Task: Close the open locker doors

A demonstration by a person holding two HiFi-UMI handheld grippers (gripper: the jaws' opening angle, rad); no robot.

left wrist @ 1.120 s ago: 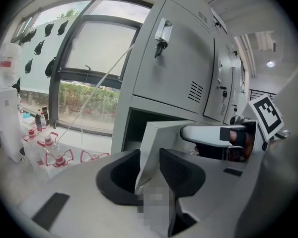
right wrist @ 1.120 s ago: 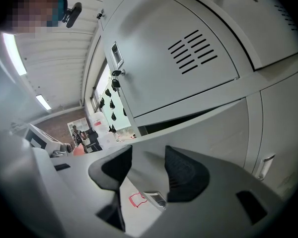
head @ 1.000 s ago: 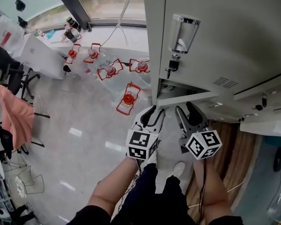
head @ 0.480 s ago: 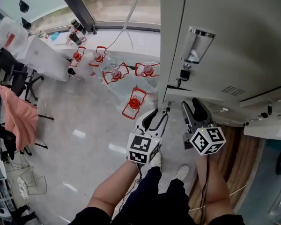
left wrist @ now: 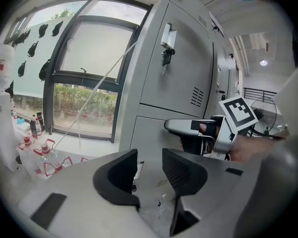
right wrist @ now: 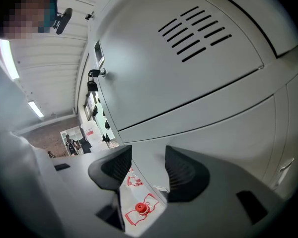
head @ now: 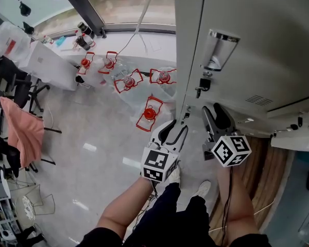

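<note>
A locker bank (head: 185,35) of smooth grey sheet metal stands straight ahead. Its upper door (head: 257,40) carries a shiny tapered handle (head: 219,48), a dangling key (head: 203,84) and slanted vent slots (right wrist: 193,29). The left gripper (left wrist: 149,161) has just been opening its ribbed black jaws (nothing sits between them). The right gripper (right wrist: 148,158) stands spread too, empty, near the flat lower door (right wrist: 213,128).

A glossy grey floor (head: 92,158) meets a big window (head: 129,4); a pink cloth (head: 21,133) hangs at left.
</note>
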